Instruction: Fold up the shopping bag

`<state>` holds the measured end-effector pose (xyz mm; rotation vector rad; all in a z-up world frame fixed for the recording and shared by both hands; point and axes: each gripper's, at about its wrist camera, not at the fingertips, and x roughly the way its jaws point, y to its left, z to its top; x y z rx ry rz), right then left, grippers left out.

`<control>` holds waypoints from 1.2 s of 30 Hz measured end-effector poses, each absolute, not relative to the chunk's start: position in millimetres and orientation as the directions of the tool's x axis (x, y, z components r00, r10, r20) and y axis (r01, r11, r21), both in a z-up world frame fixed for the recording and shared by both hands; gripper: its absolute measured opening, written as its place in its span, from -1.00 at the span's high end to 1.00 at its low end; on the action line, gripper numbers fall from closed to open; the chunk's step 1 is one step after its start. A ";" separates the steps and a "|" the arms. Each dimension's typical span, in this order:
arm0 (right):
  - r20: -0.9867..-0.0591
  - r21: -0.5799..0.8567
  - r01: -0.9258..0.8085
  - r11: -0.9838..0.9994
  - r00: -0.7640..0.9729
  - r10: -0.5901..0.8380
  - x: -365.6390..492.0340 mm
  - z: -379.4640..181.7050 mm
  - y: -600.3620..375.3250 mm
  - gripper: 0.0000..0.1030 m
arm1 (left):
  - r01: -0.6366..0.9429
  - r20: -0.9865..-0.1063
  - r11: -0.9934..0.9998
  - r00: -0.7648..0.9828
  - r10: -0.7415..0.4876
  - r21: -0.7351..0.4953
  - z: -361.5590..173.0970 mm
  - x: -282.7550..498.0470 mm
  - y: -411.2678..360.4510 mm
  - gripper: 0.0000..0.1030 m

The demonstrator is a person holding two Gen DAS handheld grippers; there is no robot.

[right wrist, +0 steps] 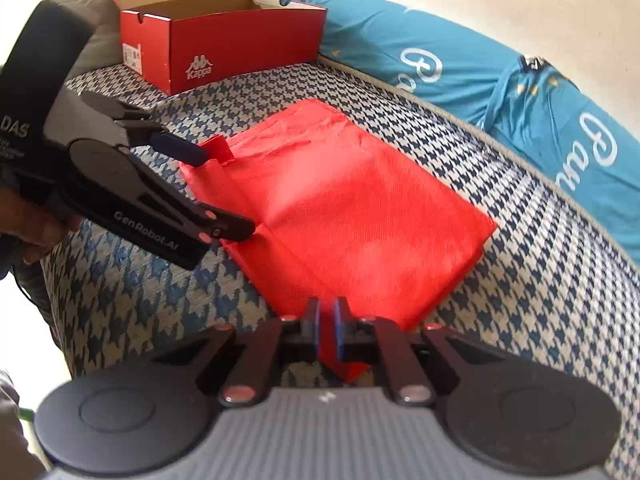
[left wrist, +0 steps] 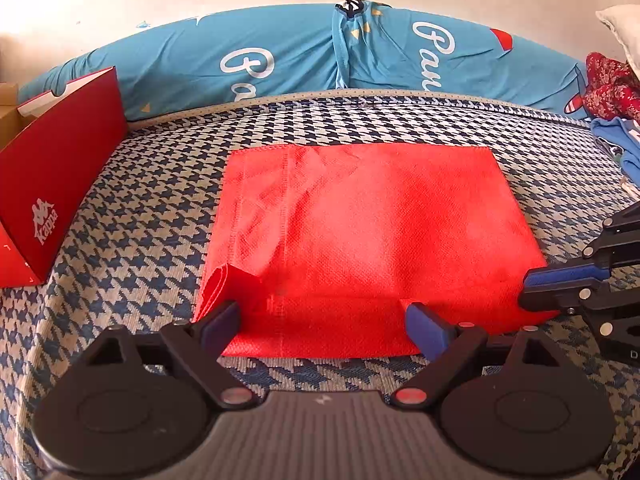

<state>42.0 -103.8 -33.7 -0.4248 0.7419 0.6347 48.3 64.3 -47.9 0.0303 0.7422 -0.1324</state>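
bed [left wrist: 160,168]: houndstooth cover, blue bolster [left wrist: 280,60] along the far side, red shoebox [right wrist: 240,44] off past the left gripper
shopping bag [left wrist: 380,232]: bright red woven fabric, lying flat right ahead of both grippers, already doubled over by the look of it, a few creases near the stitched seam, handle loop [left wrist: 218,280] poking out by the left gripper's left finger
left gripper [left wrist: 324,320]: jaws wide apart over the bag's near edge, not pinching anything
right gripper [right wrist: 327,328]: clamped tight on the bag's near corner, red fabric squeezed between the pads
risk: only one corner is held, so I'd guess pulling now drags the bag crooked and undoes the layers
risk 2: that loose handle could get trapped inside the next fold and leave a lump
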 end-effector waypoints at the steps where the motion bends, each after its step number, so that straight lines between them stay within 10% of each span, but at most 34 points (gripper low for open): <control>1: -0.732 -0.132 -0.664 0.736 0.566 0.379 41.7 -33.6 -104.2 0.87 | 0.133 -0.676 0.991 0.728 -0.111 -0.020 -47.7 48.2 64.1 -0.74; 36: -0.658 -0.488 -0.759 0.431 0.644 0.390 2.5 -55.7 -60.8 0.50 | 0.266 -0.741 0.962 0.635 -0.219 -0.057 -43.9 58.0 75.0 -0.94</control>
